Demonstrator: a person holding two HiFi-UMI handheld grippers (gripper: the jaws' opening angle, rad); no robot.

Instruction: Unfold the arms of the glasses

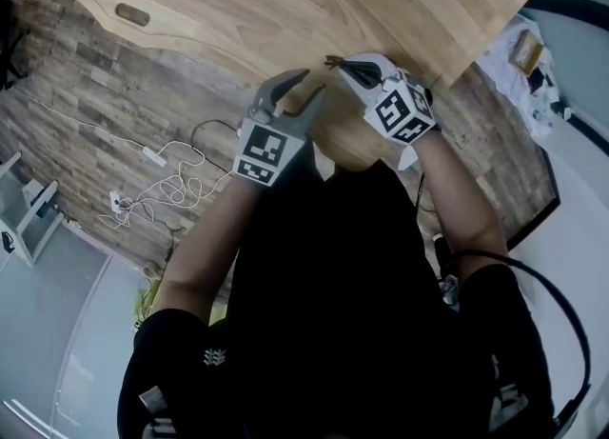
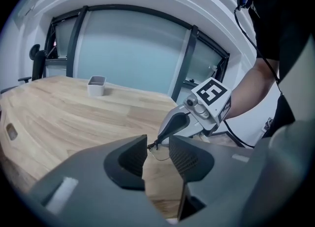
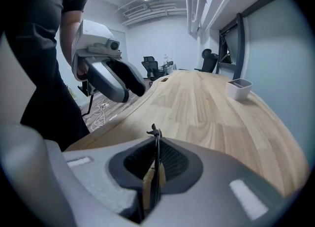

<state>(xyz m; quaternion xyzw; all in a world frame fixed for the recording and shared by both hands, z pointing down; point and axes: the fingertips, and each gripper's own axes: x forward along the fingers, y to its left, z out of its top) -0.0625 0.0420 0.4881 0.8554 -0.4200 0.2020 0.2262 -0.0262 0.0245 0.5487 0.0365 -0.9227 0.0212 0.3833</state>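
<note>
Pale wood fills most of each view: the table (image 1: 285, 9) runs across the top of the head view. Your right gripper (image 3: 156, 162) is closed on the glasses (image 3: 155, 135). Their thin dark frame stands upright between its pads at the lower middle of the right gripper view, over the near edge of the table. Your left gripper (image 2: 157, 154) holds nothing. Its jaws stand well apart, and through the gap, at the middle of the left gripper view, you see the hinge corner and one lens rim, beyond the pads and not touching them.

I judge that you are at the start of unfolding an arm: one gripper steadies the frame and the other is placed to take the arm. The next move asks you to bring the open jaws around the free end of an arm, close lightly, and swing it outward about its hinge. The wire is thin, so a hard pinch could bend it.

One container is on the table: a small pale box (image 2: 97, 85) at the upper left of the left gripper view, well apart from both grippers. Its inside is not visible.
</note>
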